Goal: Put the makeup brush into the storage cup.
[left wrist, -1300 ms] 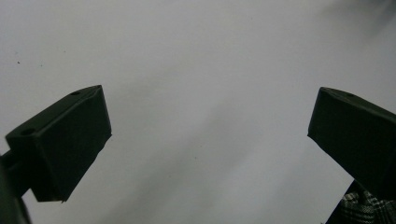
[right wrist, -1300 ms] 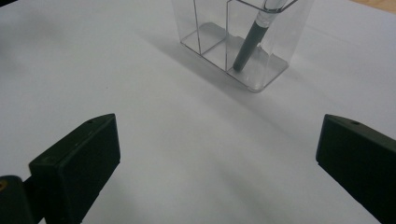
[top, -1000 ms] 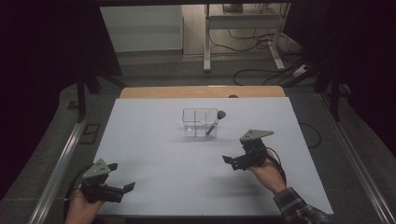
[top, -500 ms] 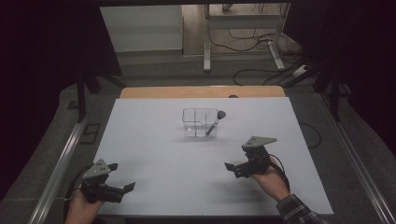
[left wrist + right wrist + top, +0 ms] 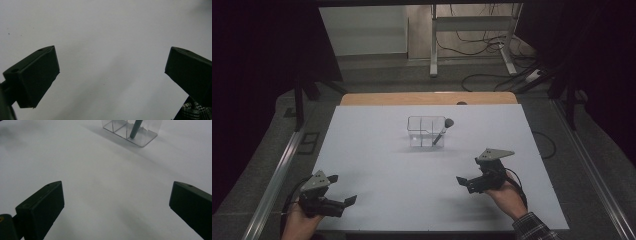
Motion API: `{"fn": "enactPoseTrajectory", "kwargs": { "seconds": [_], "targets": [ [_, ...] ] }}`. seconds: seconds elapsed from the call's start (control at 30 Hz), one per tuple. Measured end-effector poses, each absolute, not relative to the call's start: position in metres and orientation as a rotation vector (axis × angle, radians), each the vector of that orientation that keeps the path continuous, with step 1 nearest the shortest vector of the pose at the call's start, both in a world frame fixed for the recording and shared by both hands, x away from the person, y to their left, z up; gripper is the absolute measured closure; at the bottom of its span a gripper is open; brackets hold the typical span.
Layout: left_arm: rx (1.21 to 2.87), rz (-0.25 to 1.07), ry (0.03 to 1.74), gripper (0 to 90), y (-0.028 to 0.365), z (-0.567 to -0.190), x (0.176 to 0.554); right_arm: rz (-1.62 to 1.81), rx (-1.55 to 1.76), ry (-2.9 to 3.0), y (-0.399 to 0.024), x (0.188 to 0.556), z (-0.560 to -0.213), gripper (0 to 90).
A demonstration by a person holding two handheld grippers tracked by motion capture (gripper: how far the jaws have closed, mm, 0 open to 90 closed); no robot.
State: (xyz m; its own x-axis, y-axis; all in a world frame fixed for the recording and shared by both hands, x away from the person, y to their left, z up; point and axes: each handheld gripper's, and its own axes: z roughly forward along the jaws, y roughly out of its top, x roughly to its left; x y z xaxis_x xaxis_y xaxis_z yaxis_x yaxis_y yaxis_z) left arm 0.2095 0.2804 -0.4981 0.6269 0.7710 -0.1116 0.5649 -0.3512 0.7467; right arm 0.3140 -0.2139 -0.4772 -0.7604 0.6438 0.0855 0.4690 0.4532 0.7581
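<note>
**Light box, leaning tool, both grippers standing off**

A clear divided organizer [image 5: 426, 132] stands on the white table [image 5: 377, 150] toward its far middle, and a dark, round-headed tool [image 5: 442, 132] leans in its right-hand compartment, the head poking above the rim. In the right gripper view the box [image 5: 130, 131] sits at the top edge with the tool's shaft [image 5: 135, 128] slanting through a cell.

The right gripper [image 5: 469, 183] hovers near the table's front right, its fingers [image 5: 41, 207] spread wide with nothing between them, well apart from the box. The left gripper [image 5: 343, 203] rests at the front left corner, fingers [image 5: 33, 75] likewise wide apart and empty above bare table.

Risks, as I judge them:
- The organizer looks light and thin-walled; a finger that catches its rim on the way in could slide or tip it.
- The tool leans instead of standing upright (only its head clears the rim), so a grasp on that rounded top might slip, or lever the box over as it lifts.
- With the left gripper so far off, nothing steadies the box if the right one pulls at an angle.
- Clear walls are hard to judge for depth, which invites a bump.

No brand, label or legible writing appears on the box, tool, table or grippers.
</note>
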Motion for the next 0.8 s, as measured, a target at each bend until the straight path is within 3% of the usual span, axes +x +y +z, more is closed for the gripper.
{"fn": "enactPoseTrajectory", "kwargs": {
  "seconds": [0.8],
  "targets": [
    [2.061,0.335,1.047,0.0,0.28,-0.498,0.21,1.138,0.97,2.446,-0.235,0.295,-0.471,0.0]
  ]
}}
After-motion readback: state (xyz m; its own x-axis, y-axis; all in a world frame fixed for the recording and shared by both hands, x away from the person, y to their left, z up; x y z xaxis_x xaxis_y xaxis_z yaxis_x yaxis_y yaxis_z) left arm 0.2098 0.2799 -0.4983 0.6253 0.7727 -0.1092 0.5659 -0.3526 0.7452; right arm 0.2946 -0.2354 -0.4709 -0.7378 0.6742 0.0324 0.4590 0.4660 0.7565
